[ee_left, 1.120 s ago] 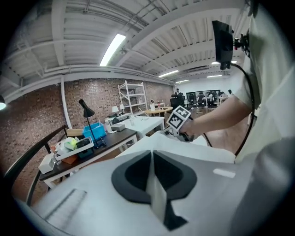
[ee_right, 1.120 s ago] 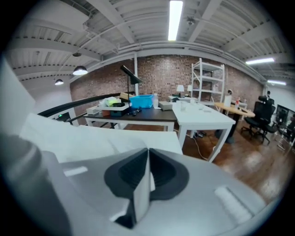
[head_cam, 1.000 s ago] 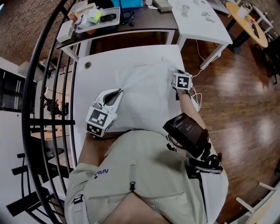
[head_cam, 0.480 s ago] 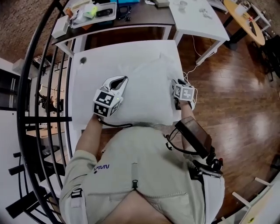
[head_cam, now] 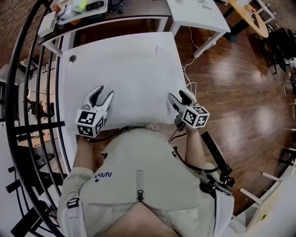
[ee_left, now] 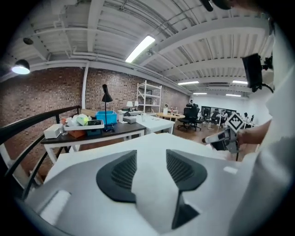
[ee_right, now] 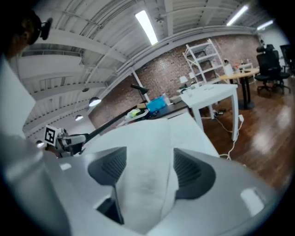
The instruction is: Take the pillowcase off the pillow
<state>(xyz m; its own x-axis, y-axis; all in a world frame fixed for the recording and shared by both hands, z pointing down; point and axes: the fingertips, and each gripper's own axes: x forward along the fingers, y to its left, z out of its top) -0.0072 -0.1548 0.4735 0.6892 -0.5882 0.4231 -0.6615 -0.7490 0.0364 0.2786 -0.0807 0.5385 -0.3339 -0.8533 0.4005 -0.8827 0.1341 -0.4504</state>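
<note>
The left gripper is released: its jaws have just been opening, the ribbed dark pads stand apart, and white cloth shows in the gap between them without being pinched. The right gripper is likewise released, its jaws having just been opening to a wide spread, with a fold of white cloth lying loose between the pads. In the head view the two grippers sit at the near edge of the white table, the left at about 8 o'clock and the right at about 4 o'clock, both pointing toward 12 o'clock. The pillow, with its pillowcase on, lies flat on the table between and beyond them; white on white, its outline is hard to trace. The person's light-clothed torso fills 6 o'clock. A dark table carrying a cluttered tray stands at 11 o'clock, wooden floor spreads at 3 o'clock, and a black railing curves along 9 o'clock.
</note>
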